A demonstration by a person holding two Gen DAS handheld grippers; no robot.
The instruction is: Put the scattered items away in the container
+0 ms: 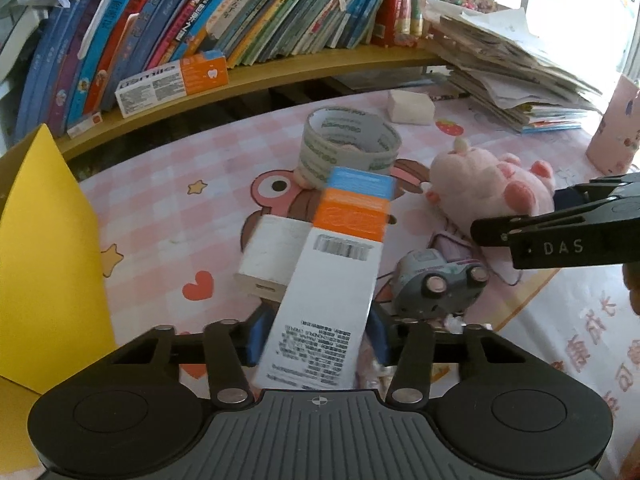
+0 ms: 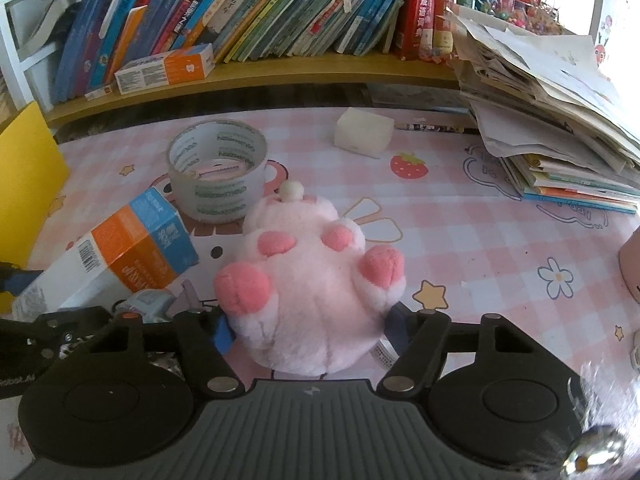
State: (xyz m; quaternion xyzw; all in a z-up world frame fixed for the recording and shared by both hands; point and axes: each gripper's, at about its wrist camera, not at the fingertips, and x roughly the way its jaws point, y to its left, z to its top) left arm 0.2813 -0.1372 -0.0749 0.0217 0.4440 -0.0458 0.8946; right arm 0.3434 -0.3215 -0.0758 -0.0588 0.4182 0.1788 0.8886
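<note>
Blue-padded left gripper (image 1: pixel 316 338) angled downward, jaws gripping toothpaste box (image 1: pixel 332 280), right gripper (image 2: pixel 308 330) jaws hugging pink plush (image 2: pixel 308 280)

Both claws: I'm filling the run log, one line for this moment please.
left claw: shut on toothpaste box | right claw: shut on pink plush toy | both on table

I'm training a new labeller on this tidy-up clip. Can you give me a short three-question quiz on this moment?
1. What sits between the left gripper's fingers?
2. True or false: the tape roll is stacked on the pink plush toy.
3. The right gripper has its fingers around: A the toy car, B the plush toy, C the white block.

Key: 1 the toothpaste box; 2 false; 3 B.
</note>
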